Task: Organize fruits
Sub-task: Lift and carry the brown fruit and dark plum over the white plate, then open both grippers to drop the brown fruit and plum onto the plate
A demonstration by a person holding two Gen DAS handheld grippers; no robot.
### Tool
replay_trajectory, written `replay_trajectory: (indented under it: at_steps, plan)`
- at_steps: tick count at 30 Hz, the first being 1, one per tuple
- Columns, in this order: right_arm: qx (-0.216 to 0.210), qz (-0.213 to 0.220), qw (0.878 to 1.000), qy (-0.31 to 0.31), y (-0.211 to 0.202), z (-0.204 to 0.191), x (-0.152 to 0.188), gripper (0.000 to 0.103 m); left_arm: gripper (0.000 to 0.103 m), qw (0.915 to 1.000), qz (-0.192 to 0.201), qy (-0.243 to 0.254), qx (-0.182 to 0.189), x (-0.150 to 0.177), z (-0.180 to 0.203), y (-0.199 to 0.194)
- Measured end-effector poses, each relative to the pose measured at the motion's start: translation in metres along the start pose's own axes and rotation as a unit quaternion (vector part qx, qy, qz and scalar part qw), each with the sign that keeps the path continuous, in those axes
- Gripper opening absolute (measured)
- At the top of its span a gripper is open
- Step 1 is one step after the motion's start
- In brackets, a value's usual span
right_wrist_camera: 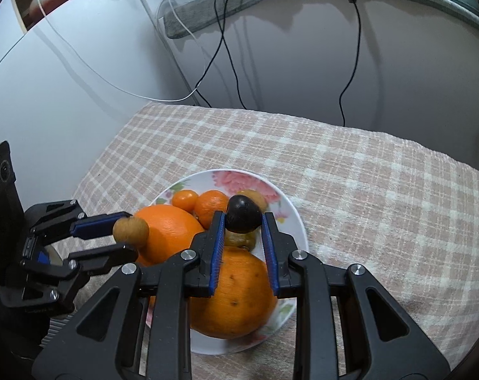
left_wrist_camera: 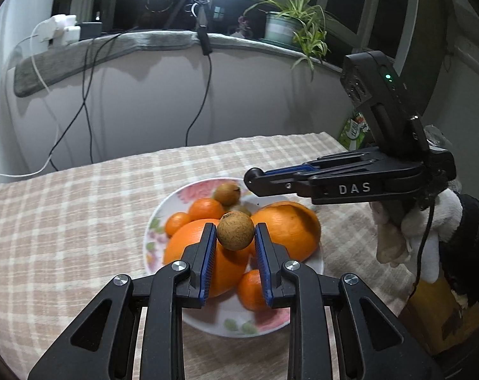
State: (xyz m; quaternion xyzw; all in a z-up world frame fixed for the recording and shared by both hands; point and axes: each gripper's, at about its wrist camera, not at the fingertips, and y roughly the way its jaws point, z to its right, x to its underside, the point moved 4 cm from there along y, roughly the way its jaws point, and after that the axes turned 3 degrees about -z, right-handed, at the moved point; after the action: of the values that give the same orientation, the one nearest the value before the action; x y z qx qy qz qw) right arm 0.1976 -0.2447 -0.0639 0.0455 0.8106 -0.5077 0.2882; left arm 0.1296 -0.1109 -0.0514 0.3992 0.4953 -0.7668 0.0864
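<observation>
A floral plate (left_wrist_camera: 163, 209) (right_wrist_camera: 290, 212) on the checked tablecloth holds two big oranges (left_wrist_camera: 290, 228) (right_wrist_camera: 236, 297), several small tangerines (left_wrist_camera: 204, 207) (right_wrist_camera: 212, 204) and small brown fruits (left_wrist_camera: 227, 193). My left gripper (left_wrist_camera: 235, 232) is shut on a round brown longan (left_wrist_camera: 235, 230), held above the plate; it also shows in the right wrist view (right_wrist_camera: 131, 230). My right gripper (right_wrist_camera: 243, 218) is shut on a dark round fruit (right_wrist_camera: 242, 217) above the plate. In the left wrist view the right gripper (left_wrist_camera: 255, 179) reaches in from the right; the dark fruit is hidden there.
The checked tablecloth (left_wrist_camera: 65, 221) (right_wrist_camera: 382, 196) covers the table. Cables (left_wrist_camera: 87, 95) hang down the wall behind it. A potted plant (left_wrist_camera: 287, 25) stands on the sill. A green carton (left_wrist_camera: 355, 129) and a soft toy (left_wrist_camera: 413, 228) lie at the right edge.
</observation>
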Motion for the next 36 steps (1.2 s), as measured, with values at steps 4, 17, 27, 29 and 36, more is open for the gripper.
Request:
replay_trajectory:
  at_steps: [4, 17, 27, 29, 36]
  plan:
    - [-0.002, -0.004, 1.0, 0.006, 0.0, 0.007, 0.003, 0.024, 0.023, 1.0, -0.004, 0.002, 0.003, -0.001, 0.004, 0.004]
    - [-0.011, -0.017, 1.0, 0.016, 0.004, 0.016, 0.008, 0.025, 0.023, 0.9999, -0.006, 0.011, 0.0, -0.002, 0.011, 0.003]
    - [-0.006, -0.016, 1.0, 0.011, 0.003, 0.014, 0.008, 0.044, 0.036, 0.9999, -0.004, 0.013, -0.001, -0.003, 0.01, 0.002]
    - [-0.006, -0.014, 1.0, 0.01, 0.002, 0.013, 0.007, 0.046, 0.037, 0.9999, -0.004, 0.014, -0.003, -0.003, 0.01, 0.002]
    - [0.0, -0.003, 1.0, 0.01, -0.005, 0.012, 0.003, 0.066, 0.061, 0.9998, 0.001, 0.016, -0.011, -0.003, 0.011, -0.001]
